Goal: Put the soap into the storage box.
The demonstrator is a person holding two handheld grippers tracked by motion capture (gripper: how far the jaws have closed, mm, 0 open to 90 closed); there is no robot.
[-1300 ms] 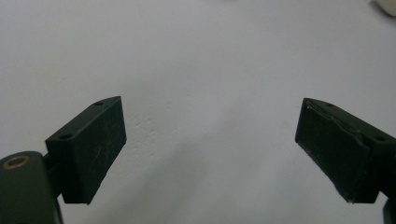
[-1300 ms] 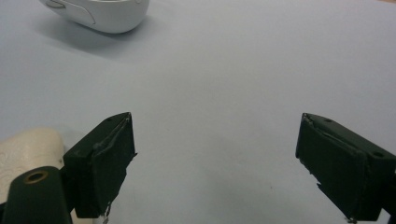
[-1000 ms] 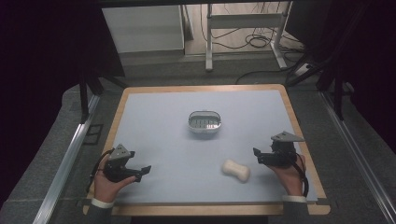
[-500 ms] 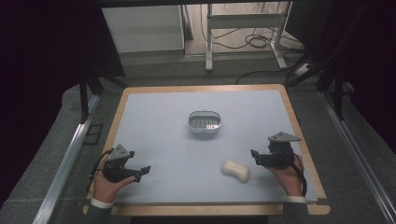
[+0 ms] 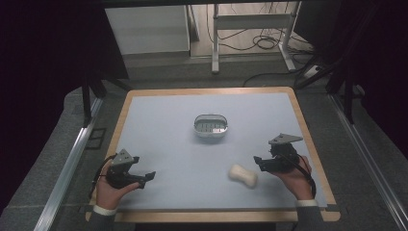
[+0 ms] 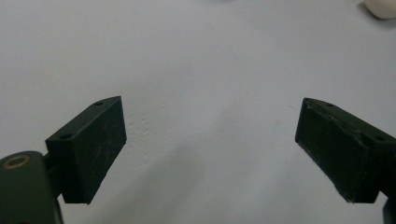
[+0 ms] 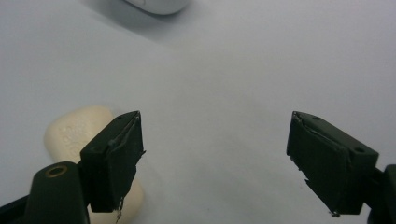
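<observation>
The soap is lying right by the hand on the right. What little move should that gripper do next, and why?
Probably slide the right gripper a little toward the soap so it sits between the jaws. The jaws stand wide open, and in the right gripper view the soap lies off beside one jaw, not in the gap.

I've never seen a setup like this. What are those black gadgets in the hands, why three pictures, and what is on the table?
A person sits at a table and holds a hand-operated claw in each hand: the left claw and the right claw. The high view looks down from above the person. The other two pictures come from small cameras riding on each claw, so the two black jaws rise from the bottom of each. On the table lie a cream bar of soap, just beside the right claw, and a small oval metal dish farther back. Both claws are open and hold nothing.
</observation>
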